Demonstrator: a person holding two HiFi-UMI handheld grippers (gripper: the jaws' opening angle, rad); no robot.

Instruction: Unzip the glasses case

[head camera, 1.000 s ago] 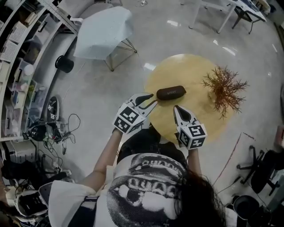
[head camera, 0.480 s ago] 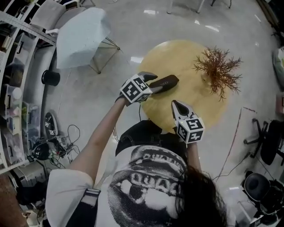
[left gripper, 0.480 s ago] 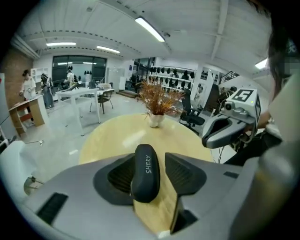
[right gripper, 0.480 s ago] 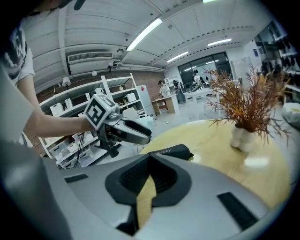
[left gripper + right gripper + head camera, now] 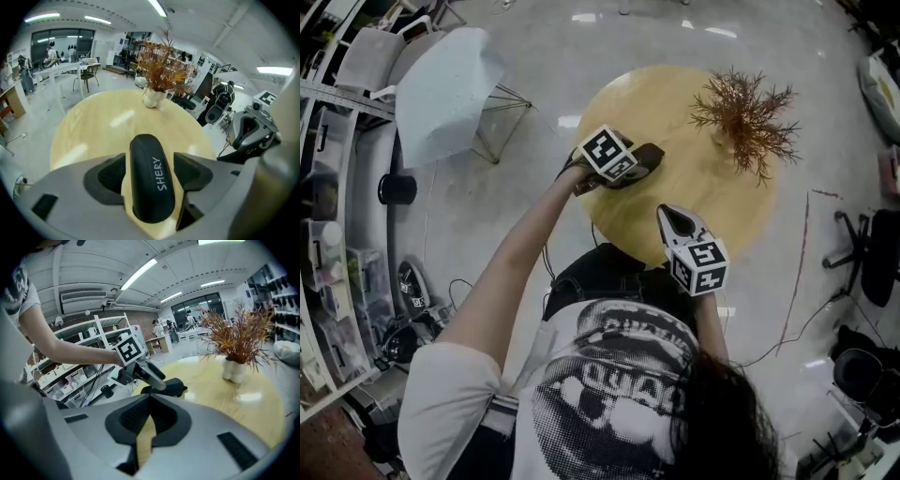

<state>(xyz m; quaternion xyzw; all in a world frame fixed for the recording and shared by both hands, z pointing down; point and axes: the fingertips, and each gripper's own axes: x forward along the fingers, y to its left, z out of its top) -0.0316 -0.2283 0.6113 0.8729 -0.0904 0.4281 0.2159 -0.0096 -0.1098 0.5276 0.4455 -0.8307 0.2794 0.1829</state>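
A black zip-up glasses case lies near the left edge of the round wooden table. My left gripper points down over it, one jaw on each side of the case. Its jaws have just been opening, and in the left gripper view a gap shows between each pad and the case. My right gripper hovers shut and empty over the table's near edge. The right gripper view shows its shut jaws, with the case and the left gripper beyond.
A dried plant in a white vase stands on the table's far right. A chair under a white cover is on the floor at left, beside shelving. An office chair sits at right.
My left gripper has moved forward and down from the table's near edge onto the case, and its jaws have spread around it. The right gripper has sunk slightly and stays shut.
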